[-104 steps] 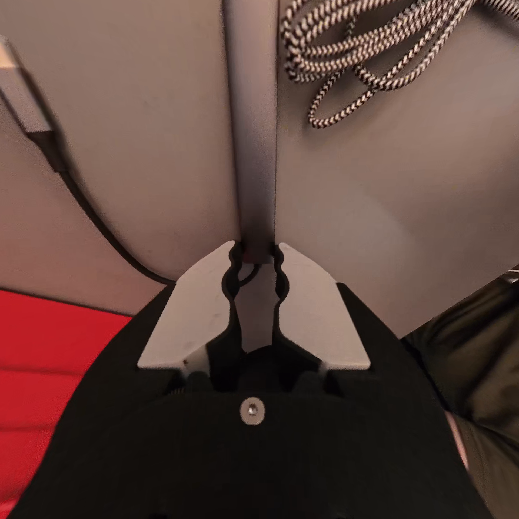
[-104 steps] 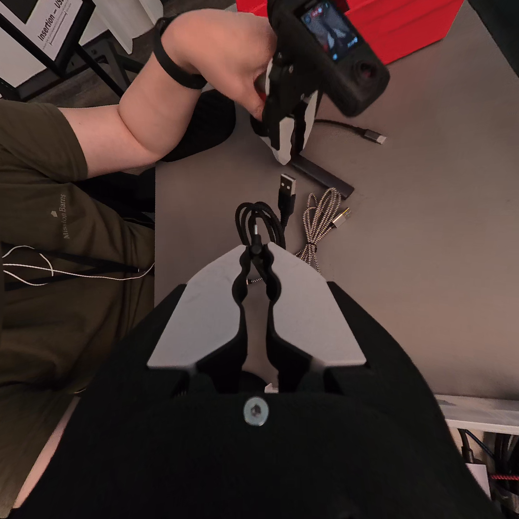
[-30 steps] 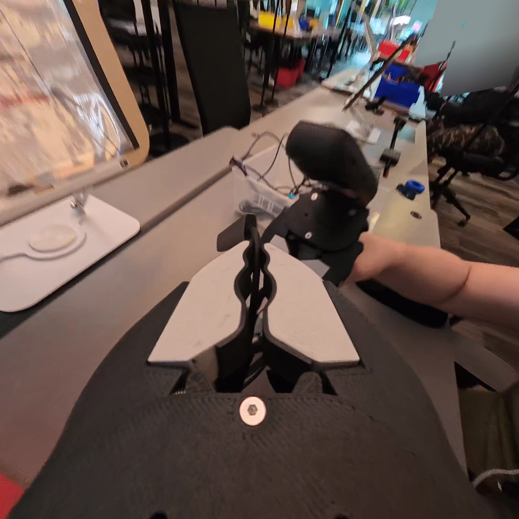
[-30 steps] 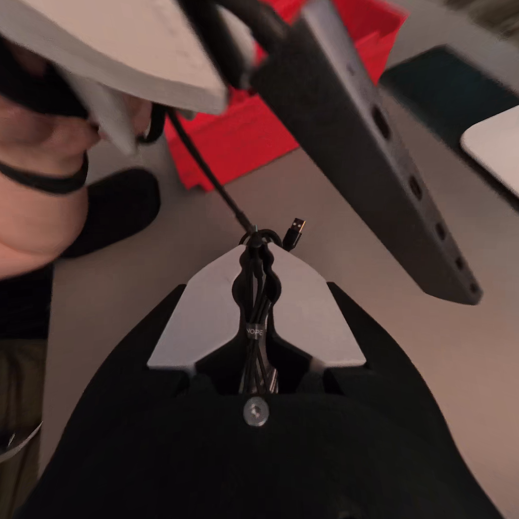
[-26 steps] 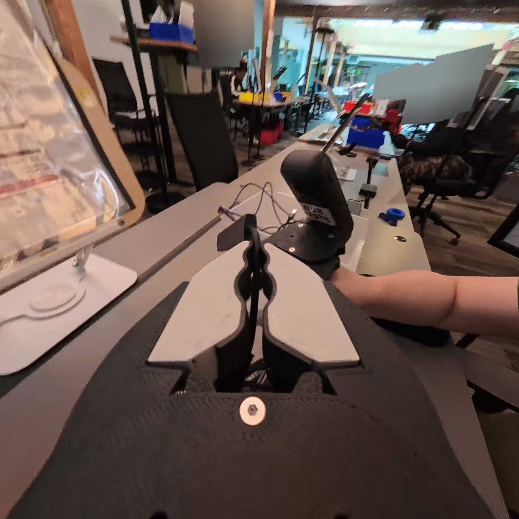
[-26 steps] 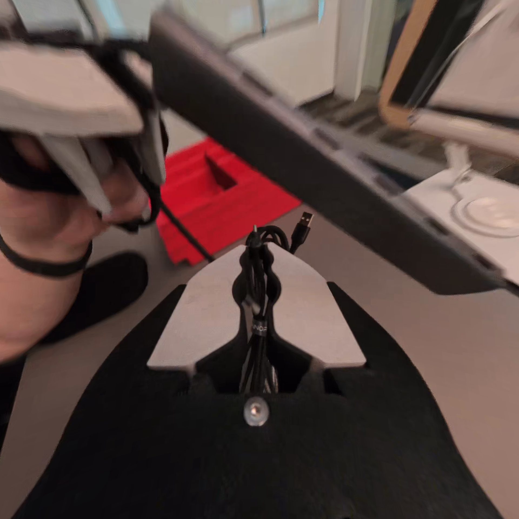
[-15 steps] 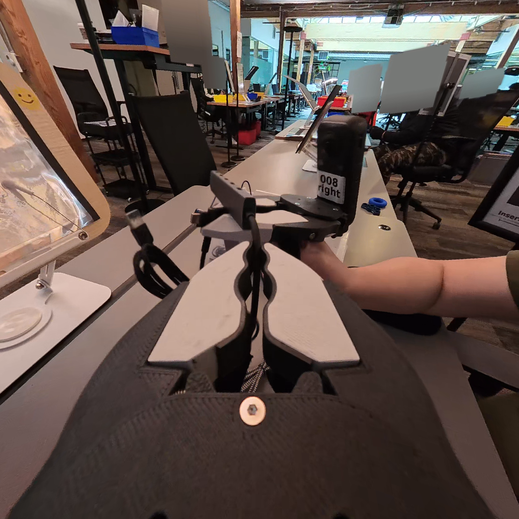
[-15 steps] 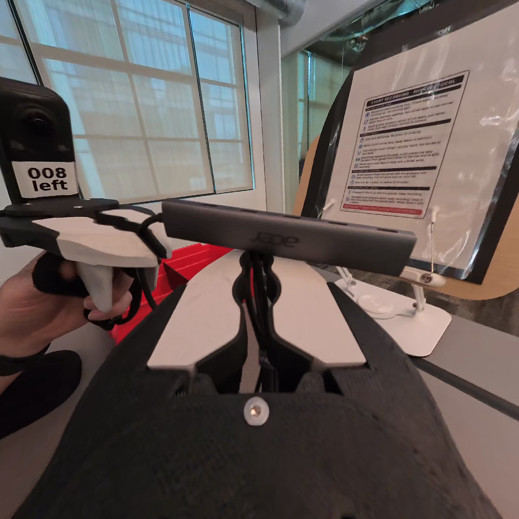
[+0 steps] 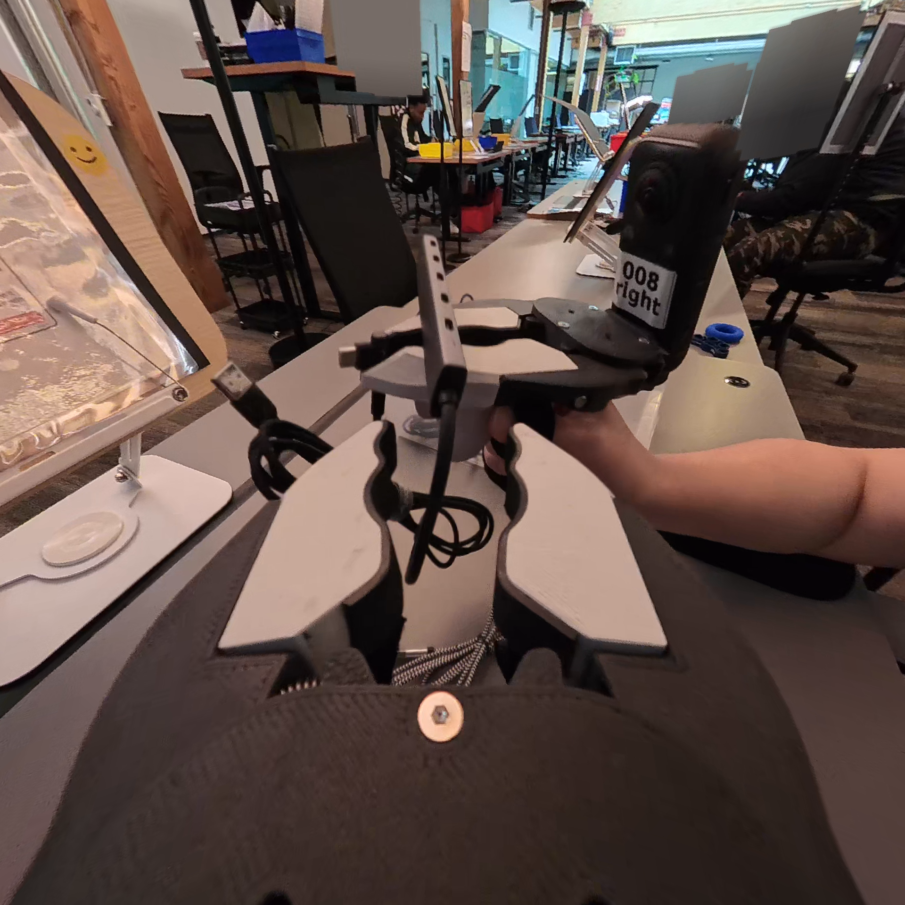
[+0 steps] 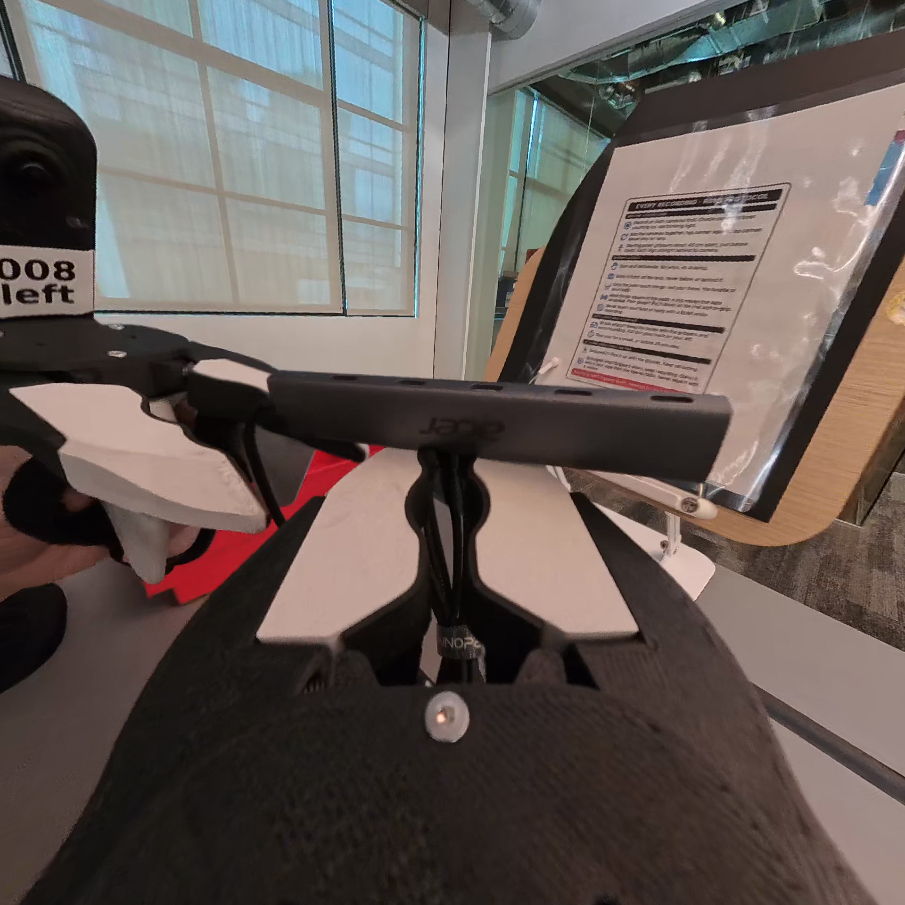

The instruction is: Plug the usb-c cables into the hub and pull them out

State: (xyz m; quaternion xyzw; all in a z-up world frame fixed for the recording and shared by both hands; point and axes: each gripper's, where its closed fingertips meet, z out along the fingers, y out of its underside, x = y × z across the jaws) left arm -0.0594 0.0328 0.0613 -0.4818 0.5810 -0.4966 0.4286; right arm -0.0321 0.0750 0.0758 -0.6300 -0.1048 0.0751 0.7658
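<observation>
A dark grey hub (image 10: 538, 421) lies crosswise in the air right at the tips of my right gripper (image 10: 448, 460). That gripper is shut on a bundle of black cables (image 10: 448, 538) that runs up to the hub's underside. My left gripper (image 9: 448, 431) is open. The hub's own black cable (image 9: 436, 489) hangs down between its fingers, and the hub (image 9: 440, 313) stands on end just ahead. A black cable coil (image 9: 279, 455) with a USB plug (image 9: 237, 384) hangs by the left finger. The right gripper (image 9: 377, 357) faces me, and the left gripper (image 10: 196, 426) is at the hub's left end.
A sign board on a white stand (image 9: 98, 538) stands to the left on the grey table (image 9: 734, 685); it also shows in the right wrist view (image 10: 685, 294). A red bin (image 10: 235, 563) sits behind the left gripper. A person's forearm (image 9: 734, 489) reaches in from the right.
My left gripper was shut on the hub's cable and is now open. The hub has swung closer and stands more on end. The right gripper stays shut on its cables.
</observation>
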